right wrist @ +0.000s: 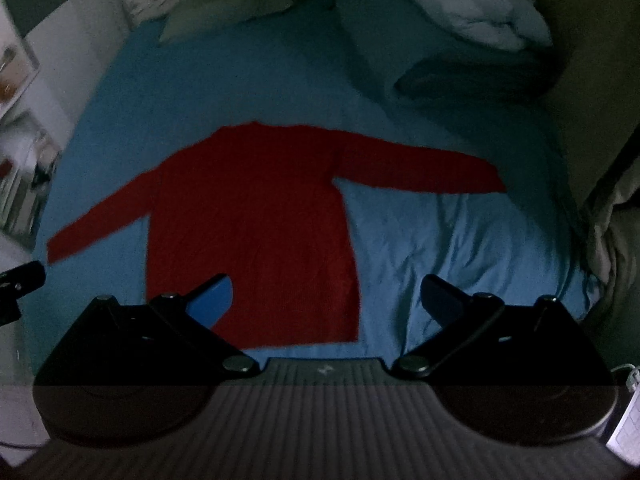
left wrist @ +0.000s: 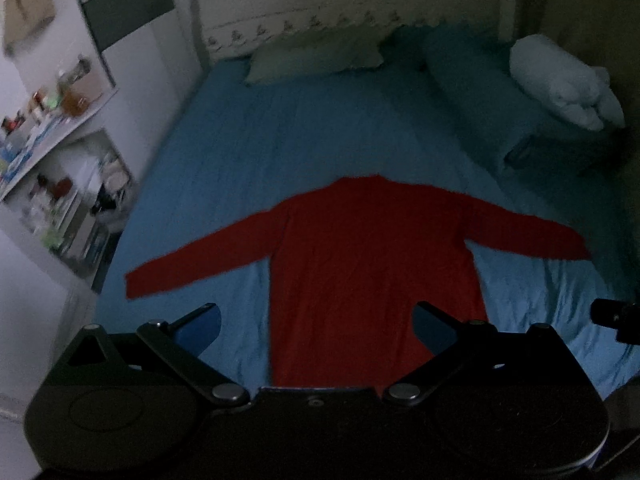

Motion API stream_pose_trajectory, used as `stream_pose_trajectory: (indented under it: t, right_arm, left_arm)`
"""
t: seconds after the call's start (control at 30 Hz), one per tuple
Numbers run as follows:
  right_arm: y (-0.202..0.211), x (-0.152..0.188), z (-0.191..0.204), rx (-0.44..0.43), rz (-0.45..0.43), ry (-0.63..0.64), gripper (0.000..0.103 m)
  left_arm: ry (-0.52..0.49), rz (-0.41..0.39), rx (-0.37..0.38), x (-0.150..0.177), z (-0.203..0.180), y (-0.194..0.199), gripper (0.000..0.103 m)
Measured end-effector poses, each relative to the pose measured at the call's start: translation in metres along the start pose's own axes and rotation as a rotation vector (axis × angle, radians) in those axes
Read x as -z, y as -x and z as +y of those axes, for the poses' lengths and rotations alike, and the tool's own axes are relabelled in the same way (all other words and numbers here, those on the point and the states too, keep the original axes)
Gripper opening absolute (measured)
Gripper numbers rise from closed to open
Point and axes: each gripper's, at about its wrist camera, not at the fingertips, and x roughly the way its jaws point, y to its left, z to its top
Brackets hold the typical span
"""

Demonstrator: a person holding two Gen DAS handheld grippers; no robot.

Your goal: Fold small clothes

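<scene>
A red long-sleeved top (left wrist: 372,264) lies flat on the blue bed sheet (left wrist: 280,140), both sleeves spread out to the sides, hem nearest me. It also shows in the right wrist view (right wrist: 252,208). My left gripper (left wrist: 316,320) is open and empty, held above the hem of the top. My right gripper (right wrist: 326,300) is open and empty, above the hem's right corner and the sheet beside it. Neither gripper touches the cloth.
A pale pillow (left wrist: 316,56) and a blue pillow (left wrist: 468,80) lie at the head of the bed. A white bundle (left wrist: 564,84) sits at the far right. Cluttered white shelves (left wrist: 60,152) stand along the left. A beige cloth (right wrist: 616,240) hangs at the right edge.
</scene>
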Motion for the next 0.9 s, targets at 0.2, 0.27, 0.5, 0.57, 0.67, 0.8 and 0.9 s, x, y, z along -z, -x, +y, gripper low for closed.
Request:
stream_pose_trajectory:
  t: [0.2,0.27,0.5,0.57,0.67,0.8,0.9]
  right_arm:
    - [-0.024,-0.045,-0.046,0.051,-0.06,-0.129,0.103]
    - [-0.038,-0.062,-0.065,0.071,-0.078,-0.154,0.103]
    - [-0.132,-0.116,-0.139,0.068,-0.07,-0.206,0.103]
    - [-0.168,-0.13,-0.165,0.063,-0.061,-0.22,0.103]
    - [-0.219,-0.142,-0.2,0.078,-0.056,-0.24,0.103]
    - [-0.299,-0.144,-0.242,0.097,-0.031,-0.29,0.103]
    - [-0.365,-0.141,-0.268,0.094,-0.012,-0.351,0.102]
  left_arm:
    - [-0.03,-0.048,0.045,-0.046,-0.029,-0.034,0.103]
    - [-0.038,-0.059,0.044,-0.058,-0.044,-0.047,0.103]
    - [-0.023,-0.038,0.042,-0.099,-0.111,-0.116,0.103]
    - [-0.008,-0.025,0.031,-0.11,-0.131,-0.14,0.103]
    - [0.017,0.003,0.023,-0.12,-0.158,-0.185,0.103]
    - [0.036,0.01,0.016,-0.128,-0.19,-0.249,0.103]
    - [0.004,0.037,-0.008,-0.131,-0.212,-0.307,0.103]
